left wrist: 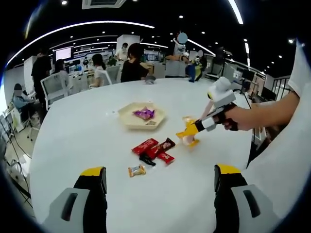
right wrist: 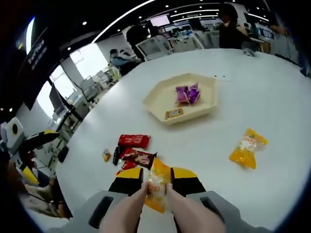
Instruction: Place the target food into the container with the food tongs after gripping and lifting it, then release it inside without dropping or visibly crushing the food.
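Table: round white tabletop (left wrist: 87, 141), office desks and seated people behind it.
Container: pale cream hexagonal plastic tray (right wrist: 160, 94), at twelve o'clock from the right gripper; inside lie a purple wrapped sweet (right wrist: 187, 93) and a small brown wrapped bar (right wrist: 174, 113).
Target food: orange-yellow crinkly snack packet (right wrist: 158, 187), pinched between the tips of the beige food tongs (right wrist: 141, 201) just ahead of the right gripper (right wrist: 156, 180); whether it is already clear of the table I cannot tell.
Tongs: closed on that packet, held in the right gripper's jaws.
Spare packet: a second orange-yellow snack packet (right wrist: 248, 147), flat on the table at two o'clock, well apart.
Loose pile: red wrapped bars (right wrist: 134, 141) and dark ones at eleven o'clock; a small gold-wrapped sweet (left wrist: 136, 170) beside them.
Left gripper (left wrist: 160, 182): jaws wide apart, holding nothing, hanging over bare table.
Handling: probably light, soft, air-filled, with slippery foil; the contents likely crush easily. Best taken at a sealed edge or across the flat middle, with mild pressure.
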Demonstrator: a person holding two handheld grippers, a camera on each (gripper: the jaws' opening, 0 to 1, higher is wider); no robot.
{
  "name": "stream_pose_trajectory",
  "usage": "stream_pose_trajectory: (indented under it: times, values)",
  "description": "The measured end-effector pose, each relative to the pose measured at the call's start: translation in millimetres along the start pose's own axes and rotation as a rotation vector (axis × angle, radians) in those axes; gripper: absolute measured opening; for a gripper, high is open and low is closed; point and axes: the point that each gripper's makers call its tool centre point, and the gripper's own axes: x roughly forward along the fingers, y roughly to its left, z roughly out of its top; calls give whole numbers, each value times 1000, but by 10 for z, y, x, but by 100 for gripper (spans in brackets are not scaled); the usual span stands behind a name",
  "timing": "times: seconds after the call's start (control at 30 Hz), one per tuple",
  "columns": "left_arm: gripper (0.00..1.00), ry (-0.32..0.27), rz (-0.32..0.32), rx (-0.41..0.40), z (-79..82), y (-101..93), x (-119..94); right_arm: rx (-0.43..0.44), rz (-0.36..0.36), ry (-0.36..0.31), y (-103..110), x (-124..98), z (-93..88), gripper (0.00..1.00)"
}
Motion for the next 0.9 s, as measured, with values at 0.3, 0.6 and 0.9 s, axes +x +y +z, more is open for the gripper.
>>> stream_pose_trajectory:
  times: [0.3, 0.6, 0.9]
  values:
    - [92, -9, -30, 14, 24, -59, 71, 0, 2, -45, -28, -319, 77, 22]
    - [92, -18, -66, 21, 77, -174, 179, -91, -24, -65, 20, -535, 129, 22]
    - [91, 27, -116, 57, -25, -248, 236, -127, -48, -87, 3, -730, 123, 22]
